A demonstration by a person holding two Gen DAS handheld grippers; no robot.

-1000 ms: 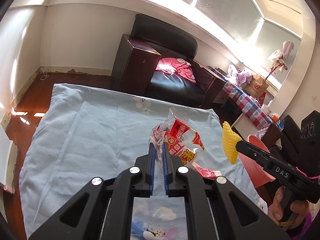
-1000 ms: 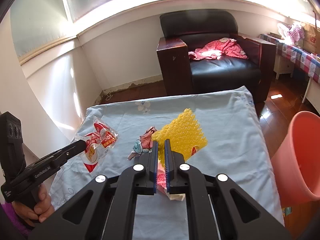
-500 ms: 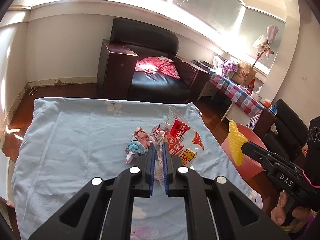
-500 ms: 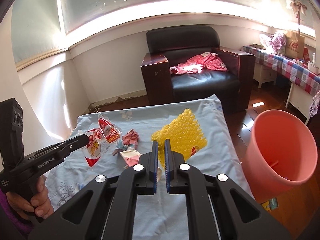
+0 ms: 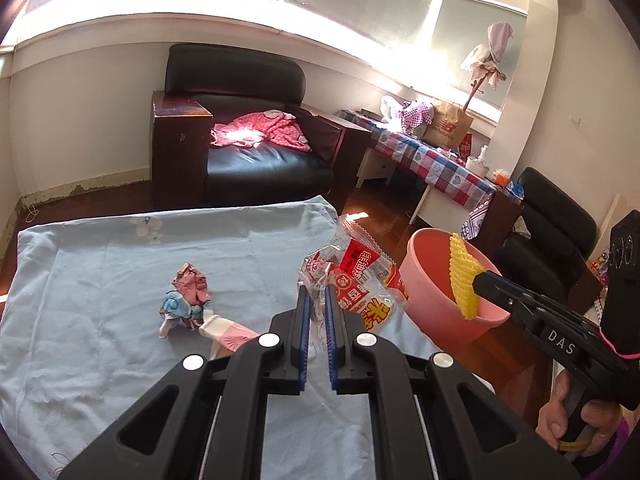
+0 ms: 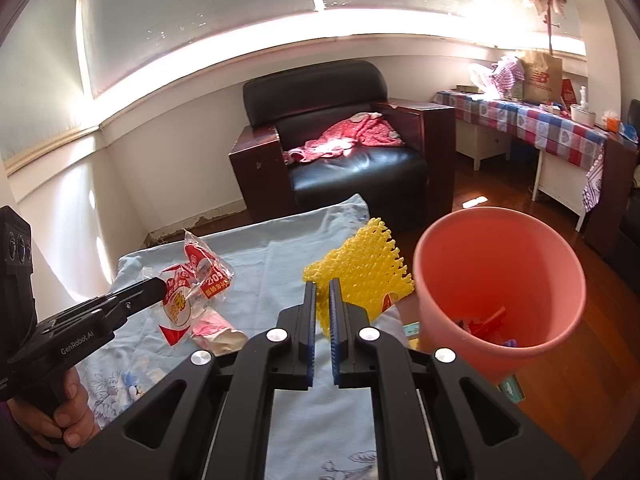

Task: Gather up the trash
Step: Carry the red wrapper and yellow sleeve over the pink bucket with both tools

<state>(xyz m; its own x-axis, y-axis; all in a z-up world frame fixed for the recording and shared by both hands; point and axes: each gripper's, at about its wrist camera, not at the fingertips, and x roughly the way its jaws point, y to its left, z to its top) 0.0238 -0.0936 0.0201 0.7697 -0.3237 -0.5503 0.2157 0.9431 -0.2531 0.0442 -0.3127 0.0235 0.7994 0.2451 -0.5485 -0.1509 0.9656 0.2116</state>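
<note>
Left tongs (image 5: 316, 300) are clamped on a clear snack wrapper (image 5: 362, 280) with red print; the wrapper is held up off the table (image 5: 80, 280), at its right edge. Right tongs (image 6: 323, 292) are clamped on a yellow foam net (image 6: 360, 268), also lifted clear of the cloth.

In the left view the right tongs (image 5: 478, 280) are seen with the net (image 5: 464, 276) held over the rim of the pink bin (image 5: 424, 276). In the right view the bin (image 6: 500, 280) is just right of the net, mouth tilted toward the camera; red scraps (image 6: 484, 322) are seen at its bottom. The left tongs (image 6: 160, 286) are seen at left with the wrapper (image 6: 196, 284) hanging from the tips, above the table (image 6: 272, 264).

Left on the light blue cloth: a crumpled pink-and-blue wrapper (image 5: 186, 300) and a pink-and-white packet (image 5: 228, 330) just beside it, near mid-table.

Each tool is gripped by a hand at its handle: right hand (image 5: 576, 420), left hand (image 6: 56, 408).

Beyond the table: a black armchair (image 5: 248, 136) with a pink garment (image 5: 260, 134) on the seat, and a side table under a checked cloth (image 5: 436, 160) by the window.
</note>
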